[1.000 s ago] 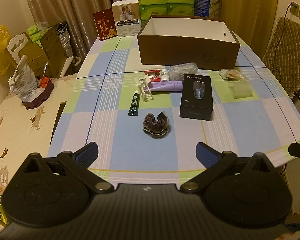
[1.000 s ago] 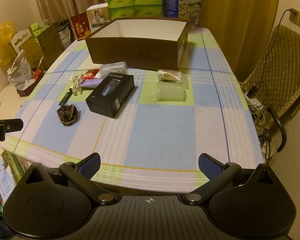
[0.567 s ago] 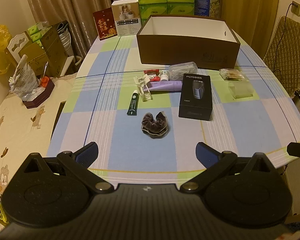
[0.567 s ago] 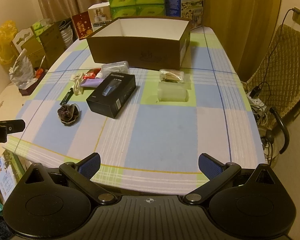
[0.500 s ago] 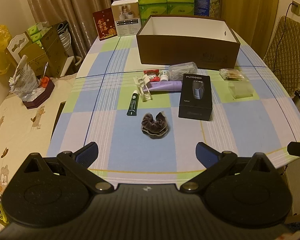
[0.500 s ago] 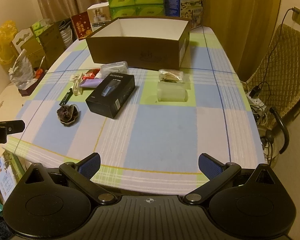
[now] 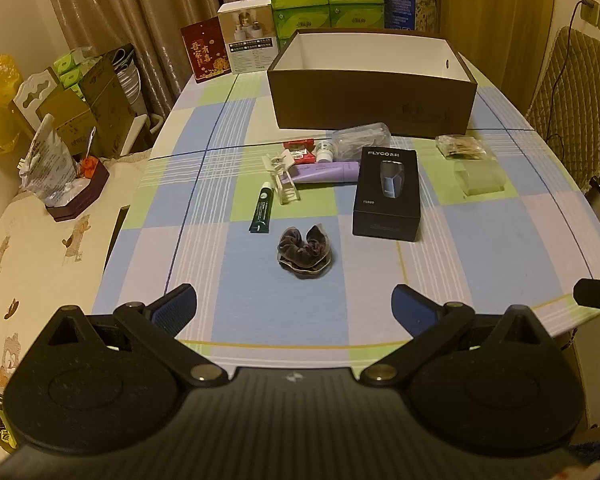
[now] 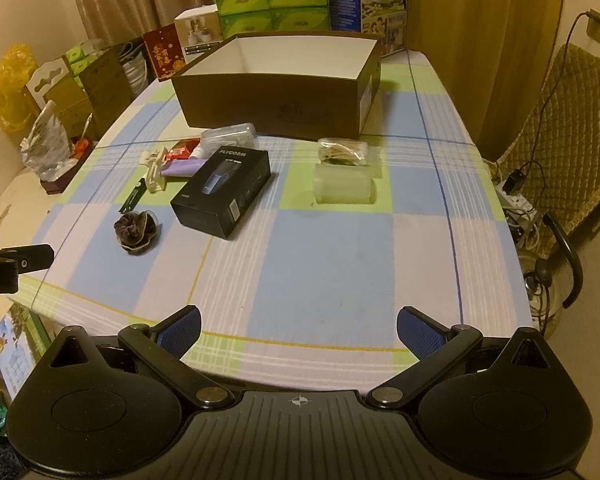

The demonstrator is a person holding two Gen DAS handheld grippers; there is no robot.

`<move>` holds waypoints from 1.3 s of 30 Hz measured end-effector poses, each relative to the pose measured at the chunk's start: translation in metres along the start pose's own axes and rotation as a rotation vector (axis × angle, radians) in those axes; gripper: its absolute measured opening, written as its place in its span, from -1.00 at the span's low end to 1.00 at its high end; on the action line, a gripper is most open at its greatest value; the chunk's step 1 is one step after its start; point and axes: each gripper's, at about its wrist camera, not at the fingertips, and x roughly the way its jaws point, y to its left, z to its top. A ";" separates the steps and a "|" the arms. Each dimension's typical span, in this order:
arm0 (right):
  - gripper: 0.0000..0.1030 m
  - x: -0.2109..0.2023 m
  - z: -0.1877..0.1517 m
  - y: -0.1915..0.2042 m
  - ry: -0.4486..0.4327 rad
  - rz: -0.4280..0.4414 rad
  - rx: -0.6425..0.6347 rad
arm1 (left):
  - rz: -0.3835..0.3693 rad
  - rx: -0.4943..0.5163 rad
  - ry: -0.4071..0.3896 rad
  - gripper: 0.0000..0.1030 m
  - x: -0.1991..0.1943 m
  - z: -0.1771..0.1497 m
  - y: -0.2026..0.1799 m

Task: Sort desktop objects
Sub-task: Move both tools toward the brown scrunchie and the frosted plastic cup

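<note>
A brown open box with a white inside stands at the back of the checked table. In front of it lie a black shaver box, a dark scrunchie, a dark green tube, a purple tube, a red packet, a clear pouch, a translucent case and a bag of swabs. My left gripper hangs open above the near table edge, short of the scrunchie. My right gripper is open too, over the near right edge.
Green tissue packs, a blue milk carton and small boxes stand behind the brown box. A quilted chair with cables is at the right. A side table with a bag and cartons sits at the left.
Both views have shifted only slightly; the grippers stay open and nothing on the table has moved.
</note>
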 end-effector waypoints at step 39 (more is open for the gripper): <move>0.97 0.064 0.046 -0.029 -0.059 0.042 0.089 | -0.088 0.086 0.004 0.97 0.100 0.033 0.013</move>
